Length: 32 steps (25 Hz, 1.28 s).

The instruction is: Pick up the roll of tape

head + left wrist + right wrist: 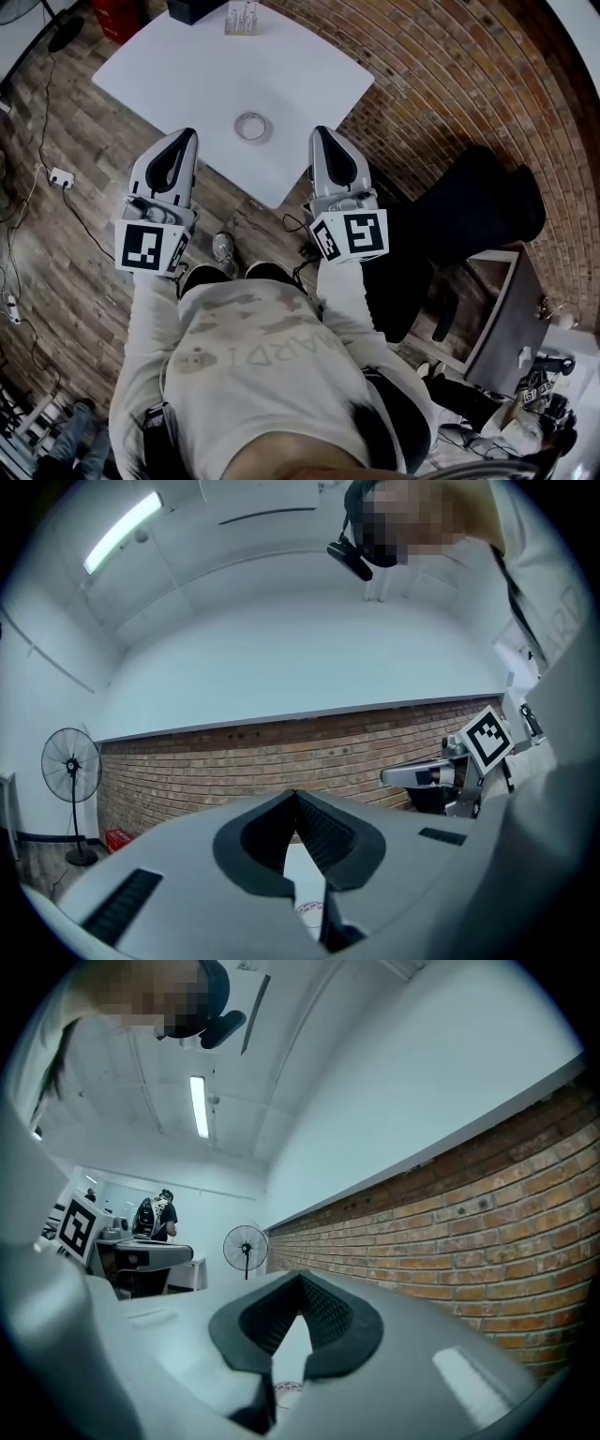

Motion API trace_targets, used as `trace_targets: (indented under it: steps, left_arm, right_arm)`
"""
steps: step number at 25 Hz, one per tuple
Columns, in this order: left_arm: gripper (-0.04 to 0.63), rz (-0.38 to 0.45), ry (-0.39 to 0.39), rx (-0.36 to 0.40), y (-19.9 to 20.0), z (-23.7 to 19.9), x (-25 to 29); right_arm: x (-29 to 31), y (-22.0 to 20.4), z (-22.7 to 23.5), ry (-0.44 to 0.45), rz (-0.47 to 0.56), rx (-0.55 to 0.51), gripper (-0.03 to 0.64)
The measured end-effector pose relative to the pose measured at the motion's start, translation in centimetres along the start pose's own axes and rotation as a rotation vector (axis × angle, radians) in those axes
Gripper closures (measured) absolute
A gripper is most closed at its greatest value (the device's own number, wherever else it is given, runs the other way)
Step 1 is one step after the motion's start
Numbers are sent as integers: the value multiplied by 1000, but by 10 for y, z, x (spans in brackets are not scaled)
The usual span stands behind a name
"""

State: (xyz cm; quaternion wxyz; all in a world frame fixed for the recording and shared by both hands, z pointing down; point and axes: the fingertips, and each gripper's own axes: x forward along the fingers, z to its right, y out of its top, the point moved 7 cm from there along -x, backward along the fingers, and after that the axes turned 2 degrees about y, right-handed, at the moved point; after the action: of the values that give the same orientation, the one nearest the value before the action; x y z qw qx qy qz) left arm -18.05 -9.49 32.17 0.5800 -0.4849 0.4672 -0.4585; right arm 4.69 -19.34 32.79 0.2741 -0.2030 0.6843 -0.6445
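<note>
The roll of tape [250,126] lies flat on the white table [187,66], close to its near edge. It sits between the left gripper [183,136] and right gripper [322,133], both pinched shut on nothing. If closed tips go in, they could shove the roll away.

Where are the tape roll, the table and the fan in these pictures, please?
tape roll [251,137]: head view, on the ring's near edge.
table [281,75]: head view, on the bare white top.
fan [71,766]: left gripper view, on its round head.
</note>
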Motion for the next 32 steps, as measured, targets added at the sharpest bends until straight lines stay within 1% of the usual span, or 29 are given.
trace_targets:
  steps: [5,8,11,13,16,19,22,27,32]
  left_arm:
    - [589,-53,-87,18,-20,-21,29]
    - [589,-106,-164,32,-36,-24,49]
    - [588,-152,-258,53,-53,-24,68]
    - [584,-176,-319,78,-64,-25,80]
    - [546,-218,-410,133,-85,-23,95]
    - [522,-285,-509,193,-110,-17,109]
    - [499,-351,-599,223,-136,-15,121]
    - [471,-437,-717,272,-173,-12,140]
    - [454,-535,-820,363,-211,-7,156]
  right_arm:
    - [24,-9,-1,-30,-28,7,607]
    - [36,-15,2,-51,-41,21,606]
    - [45,-21,4,-69,-61,23,607]
    - [50,-24,6,-81,-73,22,606]
    - [54,-29,7,-100,-89,27,606]
    - [59,-33,9,-116,-104,26,606]
    - [68,-37,9,-127,-116,23,606]
    - [78,-44,8,-142,-142,22,606]
    - [82,-53,8,-168,-171,23,606]
